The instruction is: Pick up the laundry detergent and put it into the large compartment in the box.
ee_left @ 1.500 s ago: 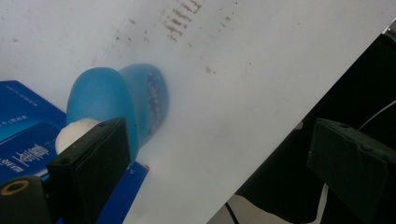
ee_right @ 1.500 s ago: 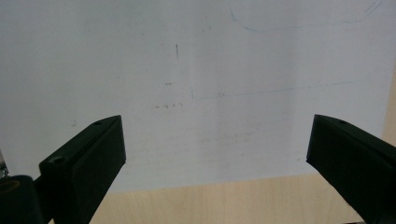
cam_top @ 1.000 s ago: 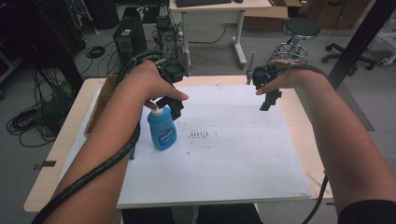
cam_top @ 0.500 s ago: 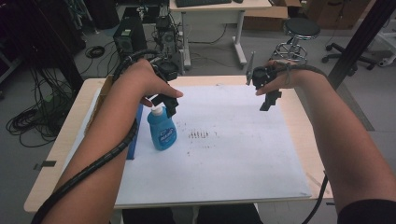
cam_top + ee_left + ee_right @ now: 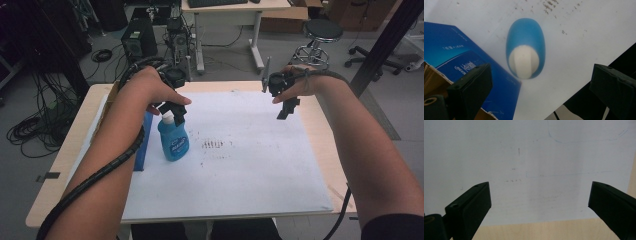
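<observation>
Above the blue bottle point(image 5: 173, 141) the left gripper point(image 5: 172, 107) has risen slightly, jaws wide and empty; probably just released. Well right of the bottle, the right gripper point(image 5: 286, 102) stays wide open, holding nothing.

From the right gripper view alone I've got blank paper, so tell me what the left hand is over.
Observer: The left gripper hangs over an upright blue bottle.
Operator: Give me its fingers.
Observer: Open; the left gripper view shows the white cap between them, untouched.
Operator: Report what's beside it.
Observer: A blue box on the bottle's left, at the edge of the white sheet.
</observation>
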`<state>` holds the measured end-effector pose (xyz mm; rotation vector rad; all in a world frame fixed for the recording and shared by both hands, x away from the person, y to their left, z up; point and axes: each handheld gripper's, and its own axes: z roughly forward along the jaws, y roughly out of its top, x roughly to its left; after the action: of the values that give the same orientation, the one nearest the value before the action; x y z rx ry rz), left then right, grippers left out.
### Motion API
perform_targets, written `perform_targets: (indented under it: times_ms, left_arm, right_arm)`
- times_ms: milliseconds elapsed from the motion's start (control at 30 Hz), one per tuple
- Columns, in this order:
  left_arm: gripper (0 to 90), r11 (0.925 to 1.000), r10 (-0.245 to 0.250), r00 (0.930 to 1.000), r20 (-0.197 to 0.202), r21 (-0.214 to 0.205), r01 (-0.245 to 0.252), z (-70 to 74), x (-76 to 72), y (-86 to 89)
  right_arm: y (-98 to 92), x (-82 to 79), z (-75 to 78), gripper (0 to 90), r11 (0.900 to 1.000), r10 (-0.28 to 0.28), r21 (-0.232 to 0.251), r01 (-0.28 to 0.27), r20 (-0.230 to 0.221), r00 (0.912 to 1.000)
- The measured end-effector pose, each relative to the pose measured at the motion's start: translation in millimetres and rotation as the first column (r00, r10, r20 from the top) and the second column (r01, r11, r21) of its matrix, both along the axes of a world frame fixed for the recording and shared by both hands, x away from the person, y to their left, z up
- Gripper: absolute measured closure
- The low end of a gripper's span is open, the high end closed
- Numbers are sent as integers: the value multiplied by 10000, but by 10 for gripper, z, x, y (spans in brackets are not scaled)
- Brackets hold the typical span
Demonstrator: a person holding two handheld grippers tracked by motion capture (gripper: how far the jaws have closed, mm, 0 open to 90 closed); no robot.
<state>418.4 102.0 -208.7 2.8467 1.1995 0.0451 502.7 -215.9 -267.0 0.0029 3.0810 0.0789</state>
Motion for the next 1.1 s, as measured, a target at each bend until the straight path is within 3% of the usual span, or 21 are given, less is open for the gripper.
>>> perform_targets:
  times_ms: [1100]
  left_arm:
    - [48,9997,-88,9998,-161,-234,85,-442,112,46]
  right_arm:
    - [54,-5,-33,43,9998,119,-134,-120,-59,9999]
